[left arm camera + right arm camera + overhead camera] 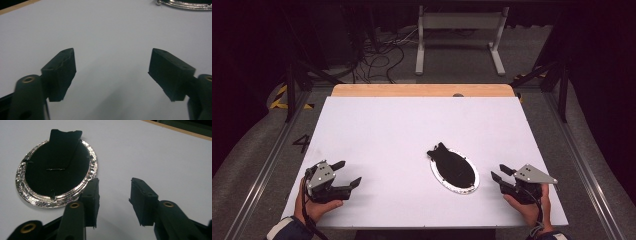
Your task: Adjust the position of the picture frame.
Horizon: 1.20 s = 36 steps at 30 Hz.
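Observation:
An oval silver picture frame (454,172) lies face down on the white table, its black back and stand flap facing up. In the right gripper view the frame (56,170) sits at the upper left, just beyond the left jaw. My right gripper (501,172) hovers at the table's right front, to the right of the frame, open with nothing between its jaws (113,195). At the left front my left gripper (347,173) is open and empty over bare table (112,65). The frame's silver rim (185,3) peeks in at the top right of the left gripper view.
The white board (387,130) covers a wooden table whose far edge (422,90) shows as a light strip. Beyond it a white stand (459,35) and cables (377,55) lie on the dark floor. Metal rails (584,165) flank both sides.

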Motion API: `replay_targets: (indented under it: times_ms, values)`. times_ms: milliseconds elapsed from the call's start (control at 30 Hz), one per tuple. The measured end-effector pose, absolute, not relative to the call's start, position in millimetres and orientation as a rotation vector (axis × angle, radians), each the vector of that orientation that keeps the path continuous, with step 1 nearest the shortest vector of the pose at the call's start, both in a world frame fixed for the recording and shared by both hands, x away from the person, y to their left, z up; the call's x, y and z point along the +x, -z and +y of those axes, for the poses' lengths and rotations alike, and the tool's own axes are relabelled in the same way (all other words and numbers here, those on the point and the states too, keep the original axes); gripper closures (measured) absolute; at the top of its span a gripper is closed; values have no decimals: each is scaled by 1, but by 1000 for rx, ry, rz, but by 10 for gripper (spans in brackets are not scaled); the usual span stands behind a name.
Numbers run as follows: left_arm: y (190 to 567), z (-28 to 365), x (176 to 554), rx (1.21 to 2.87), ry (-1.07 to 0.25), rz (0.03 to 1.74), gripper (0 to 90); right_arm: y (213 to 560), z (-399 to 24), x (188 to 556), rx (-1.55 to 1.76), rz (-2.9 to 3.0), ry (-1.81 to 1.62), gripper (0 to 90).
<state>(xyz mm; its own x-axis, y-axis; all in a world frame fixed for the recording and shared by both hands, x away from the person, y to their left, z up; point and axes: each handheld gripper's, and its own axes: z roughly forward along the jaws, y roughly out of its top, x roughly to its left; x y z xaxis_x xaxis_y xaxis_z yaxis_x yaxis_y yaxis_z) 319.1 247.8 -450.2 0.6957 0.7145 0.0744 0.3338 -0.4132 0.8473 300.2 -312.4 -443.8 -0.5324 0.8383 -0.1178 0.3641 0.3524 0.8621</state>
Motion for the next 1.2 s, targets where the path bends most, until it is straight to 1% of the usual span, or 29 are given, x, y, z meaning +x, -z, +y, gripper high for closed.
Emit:
replay_targets:
  times_ms: [33, 67, 100, 167, 233, 333, 400, 533, 600, 633, 933, 1033, 1200]
  values:
    - [450, 246, 318, 2026, -539, 794, 355, 444, -312, 301, 1042, 2071, -1107, 653]
    - [450, 245, 318, 2040, -539, 777, 391, 445, -312, 301, 1045, 2080, -1106, 684]
    - [450, 244, 317, 2047, -527, 768, 457, 445, -311, 302, 1050, 2087, -1111, 712]
    - [449, 242, 315, 2078, -512, 740, 617, 445, -311, 304, 1066, 2104, -1103, 782]
    - [450, 239, 315, 2097, -498, 716, 726, 445, -309, 305, 1064, 2123, -1093, 831]
    - [450, 235, 320, 2110, -455, 690, 849, 446, -307, 310, 1075, 2154, -1081, 887]
    - [449, 229, 327, 2118, -446, 665, 896, 445, -305, 311, 1074, 2172, -1101, 900]
    - [444, 219, 337, 2121, -438, 638, 900, 445, -300, 304, 1057, 2220, -1131, 900]
    - [439, 203, 349, 2121, -437, 600, 900, 445, -292, 297, 1030, 2263, -1133, 900]
    - [439, 203, 349, 2121, -437, 600, 900, 445, -292, 297, 1030, 2263, -1133, 900]
    - [427, 137, 390, 2113, -373, 499, 900, 446, -280, 277, 984, 2350, -1118, 900]
    - [423, 118, 400, 2090, -358, 477, 900, 448, -279, 275, 982, 2360, -1088, 900]
    - [428, 98, 415, 2121, -332, 468, 900, 450, -280, 279, 1013, 2323, -1057, 900]
